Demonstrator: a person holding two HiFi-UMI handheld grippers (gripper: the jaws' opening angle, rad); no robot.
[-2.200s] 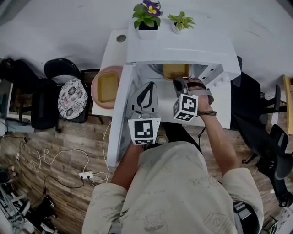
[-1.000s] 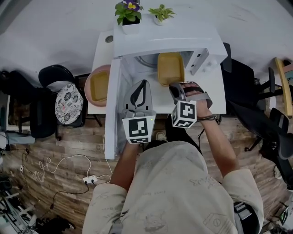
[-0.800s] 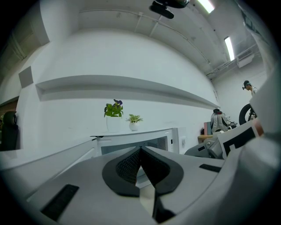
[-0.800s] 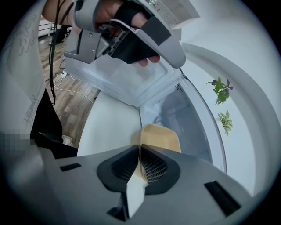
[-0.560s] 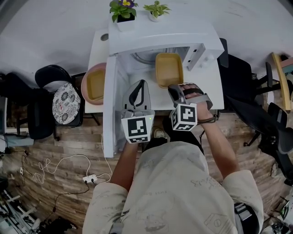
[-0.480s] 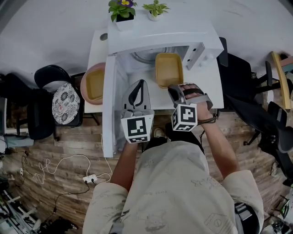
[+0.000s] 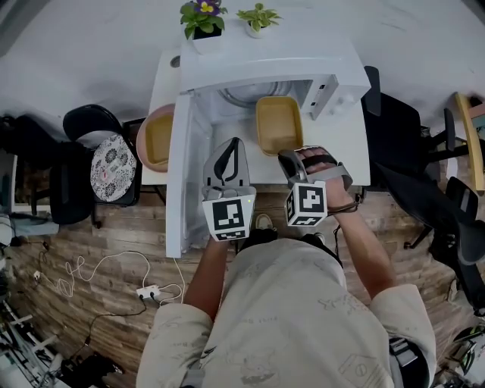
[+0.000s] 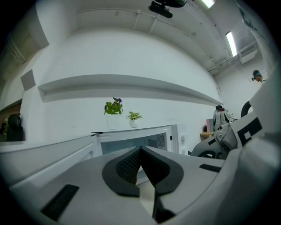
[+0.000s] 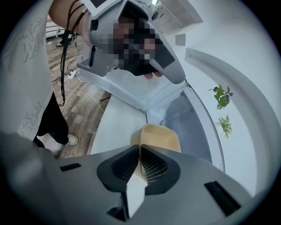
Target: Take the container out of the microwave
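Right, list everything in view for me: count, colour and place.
microwave: one, white, on the table, door open to the left
container: one, yellow, at the microwave's opening
bowl: one, pink, left of the open door, something yellow inside
potted plants: two, on top of the microwave, one with purple flowers, one green
table: one, white
chairs: two, black, one at left with a patterned cushion, one at right
power strip: one, white, on the wood floor
left gripper: grey, jaws together, empty
right gripper: grey, jaws shut on the container's near rim
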